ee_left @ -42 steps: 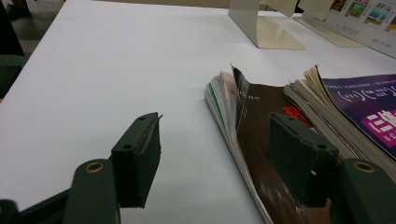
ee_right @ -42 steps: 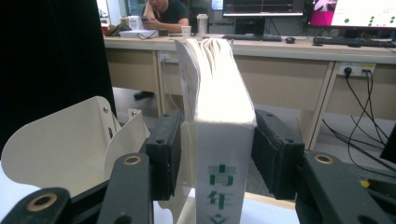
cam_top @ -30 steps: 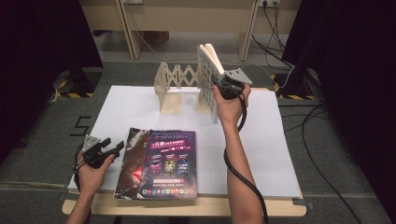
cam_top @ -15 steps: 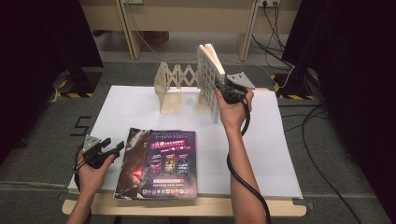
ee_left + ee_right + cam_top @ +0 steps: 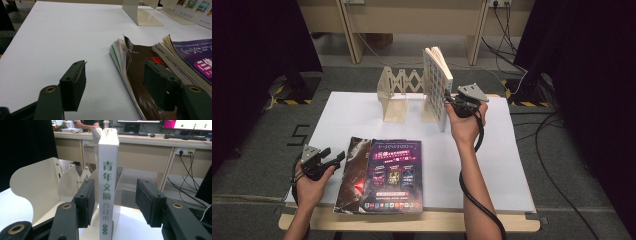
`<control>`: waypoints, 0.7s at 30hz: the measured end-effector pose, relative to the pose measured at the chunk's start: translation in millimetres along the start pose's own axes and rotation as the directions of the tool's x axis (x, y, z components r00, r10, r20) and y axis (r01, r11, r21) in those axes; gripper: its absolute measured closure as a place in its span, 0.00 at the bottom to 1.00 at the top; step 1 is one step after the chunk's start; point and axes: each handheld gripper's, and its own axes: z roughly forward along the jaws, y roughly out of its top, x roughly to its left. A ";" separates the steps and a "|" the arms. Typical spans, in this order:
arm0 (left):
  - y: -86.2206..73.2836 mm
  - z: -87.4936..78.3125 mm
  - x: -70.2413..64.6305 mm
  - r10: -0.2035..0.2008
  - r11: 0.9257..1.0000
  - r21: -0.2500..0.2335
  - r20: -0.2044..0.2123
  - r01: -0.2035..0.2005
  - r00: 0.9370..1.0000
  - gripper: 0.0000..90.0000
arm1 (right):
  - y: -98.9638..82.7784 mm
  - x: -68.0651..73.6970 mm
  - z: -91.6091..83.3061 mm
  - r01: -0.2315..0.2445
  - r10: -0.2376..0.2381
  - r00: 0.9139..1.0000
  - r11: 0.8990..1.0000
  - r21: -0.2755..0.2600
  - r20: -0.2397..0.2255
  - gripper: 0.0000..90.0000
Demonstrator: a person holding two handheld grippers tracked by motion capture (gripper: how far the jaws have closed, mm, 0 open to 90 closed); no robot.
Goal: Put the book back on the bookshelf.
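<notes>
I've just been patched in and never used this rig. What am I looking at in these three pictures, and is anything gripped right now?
No robot here: a person holds a two-jaw tool in each hand. The high view looks down on the white table; the other two pictures come from cameras riding on the tools, looking along their black jaws.

On the table are a folding cream book stand, a white book standing upright against it, and two magazines lying flat near the front edge.

The right gripper straddles the book's spine; its jaws have just been opening, and a gap shows on one side, so the book isn't clamped. The left gripper is open, holding nothing, with one jaw over the magazines' edge.
</notes>
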 end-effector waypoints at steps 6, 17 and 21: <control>-0.3 -0.2 0.1 -0.008 1.000 -0.008 -0.005 0.008 1.000 0.37 | -3.2 2.5 -11.1 0.005 -0.005 1.000 1.000 0.017 -0.012 0.56; -0.2 0.0 0.1 -0.008 1.000 -0.005 -0.007 0.008 1.000 0.37 | -27.5 8.3 -27.3 0.009 -0.004 0.998 0.996 0.093 -0.055 0.56; -0.1 0.0 0.3 -0.011 1.000 -0.004 -0.008 0.011 1.000 0.37 | -42.1 12.8 -31.2 0.012 -0.002 0.997 0.992 0.127 -0.077 0.56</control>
